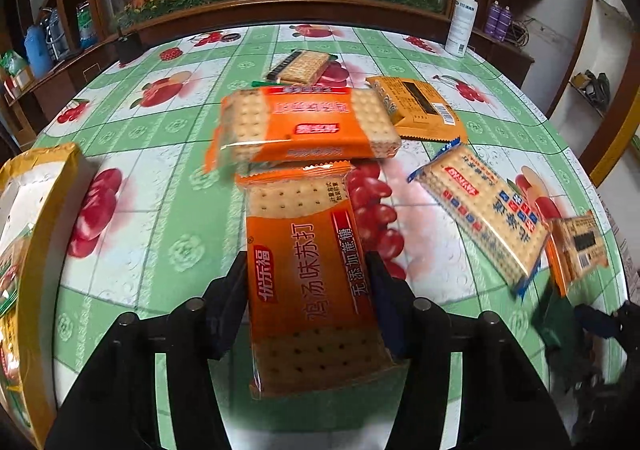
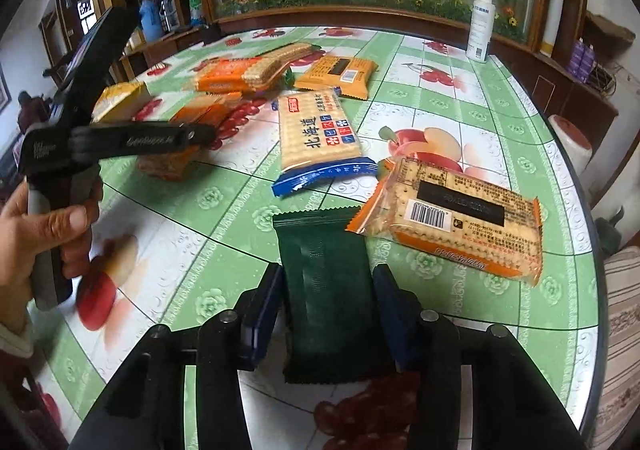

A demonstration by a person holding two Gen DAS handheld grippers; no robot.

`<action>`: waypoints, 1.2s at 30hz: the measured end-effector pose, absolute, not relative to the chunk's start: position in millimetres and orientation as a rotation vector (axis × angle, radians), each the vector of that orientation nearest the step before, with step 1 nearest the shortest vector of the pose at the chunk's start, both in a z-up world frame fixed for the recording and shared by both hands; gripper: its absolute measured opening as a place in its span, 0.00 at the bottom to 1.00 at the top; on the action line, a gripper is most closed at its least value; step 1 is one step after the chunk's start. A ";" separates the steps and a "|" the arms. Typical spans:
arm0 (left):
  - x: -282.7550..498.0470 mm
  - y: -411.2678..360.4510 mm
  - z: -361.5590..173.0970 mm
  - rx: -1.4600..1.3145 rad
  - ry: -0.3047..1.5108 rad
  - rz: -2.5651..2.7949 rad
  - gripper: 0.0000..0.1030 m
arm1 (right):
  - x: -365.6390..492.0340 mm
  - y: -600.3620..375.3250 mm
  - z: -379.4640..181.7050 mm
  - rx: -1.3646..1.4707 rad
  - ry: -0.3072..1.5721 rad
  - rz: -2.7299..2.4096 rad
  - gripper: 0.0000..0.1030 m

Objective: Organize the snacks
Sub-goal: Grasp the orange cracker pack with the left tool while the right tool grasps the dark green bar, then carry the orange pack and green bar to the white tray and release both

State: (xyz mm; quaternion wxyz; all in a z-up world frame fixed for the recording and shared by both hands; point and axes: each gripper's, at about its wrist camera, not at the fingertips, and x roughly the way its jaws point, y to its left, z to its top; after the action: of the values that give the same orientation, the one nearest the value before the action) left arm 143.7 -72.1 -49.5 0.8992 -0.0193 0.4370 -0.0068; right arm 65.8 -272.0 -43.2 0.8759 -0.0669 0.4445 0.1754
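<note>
Orange cracker pack (image 1: 312,274) clamped in left tool (image 1: 308,306); green packet (image 2: 332,290) clamped in right tool (image 2: 328,314).

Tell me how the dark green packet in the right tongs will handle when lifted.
The dark green packet looks thin and flat, so probably light. Its smooth film may be slippery between the right tongs. Its loose crimped ends will likely flex.

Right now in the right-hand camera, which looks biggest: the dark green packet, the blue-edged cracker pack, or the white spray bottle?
As they look in the right wrist view:
1. dark green packet, though it sits nearest the camera, between the right gripper fingers
2. blue-edged cracker pack
3. white spray bottle, far back, so its true size is unsure
</note>
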 end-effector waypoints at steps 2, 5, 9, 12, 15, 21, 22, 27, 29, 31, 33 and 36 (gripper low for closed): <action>135.4 -65.4 -46.7 -0.050 0.894 -0.016 0.53 | 65.5 -273.9 -42.4 -0.113 0.929 0.373 0.46; 121.5 -57.5 -40.6 -0.042 0.873 -0.010 0.53 | 62.9 -275.0 -39.5 -0.081 0.923 0.382 0.46; 102.1 -40.6 -32.5 -0.059 0.844 -0.007 0.53 | 58.2 -271.0 -29.6 -0.022 0.900 0.426 0.46; 88.0 -25.7 -26.4 -0.072 0.823 0.004 0.53 | 55.3 -259.3 -18.6 -0.008 0.873 0.457 0.46; 72.3 -8.7 -18.4 -0.086 0.798 0.016 0.53 | 56.0 -246.6 -10.9 0.007 0.857 0.491 0.45; 48.6 22.3 -2.7 -0.101 0.753 0.075 0.53 | 56.8 -210.3 0.4 0.012 0.830 0.566 0.45; 46.0 26.3 -0.9 -0.097 0.747 0.089 0.53 | 57.0 -204.2 2.3 0.014 0.826 0.579 0.45; 32.0 53.3 6.6 -0.104 0.720 0.157 0.53 | 59.0 -170.2 12.4 0.032 0.810 0.657 0.45; 27.0 65.9 7.6 -0.114 0.714 0.183 0.53 | 61.9 -153.1 15.4 0.042 0.808 0.698 0.45; 22.3 78.3 8.2 -0.126 0.707 0.211 0.53 | 64.3 -136.0 17.6 0.047 0.807 0.732 0.45; 17.6 91.8 8.2 -0.135 0.704 0.241 0.53 | 66.6 -116.2 20.2 0.049 0.805 0.769 0.45; 12.6 108.5 8.4 -0.148 0.699 0.276 0.53 | 71.0 -86.3 24.7 0.064 0.800 0.829 0.45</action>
State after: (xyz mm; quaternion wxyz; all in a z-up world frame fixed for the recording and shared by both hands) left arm 12.6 108.5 8.4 0.9275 -0.0722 0.3411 0.1347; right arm 71.0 -86.3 24.7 0.8382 0.0301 0.3782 0.3918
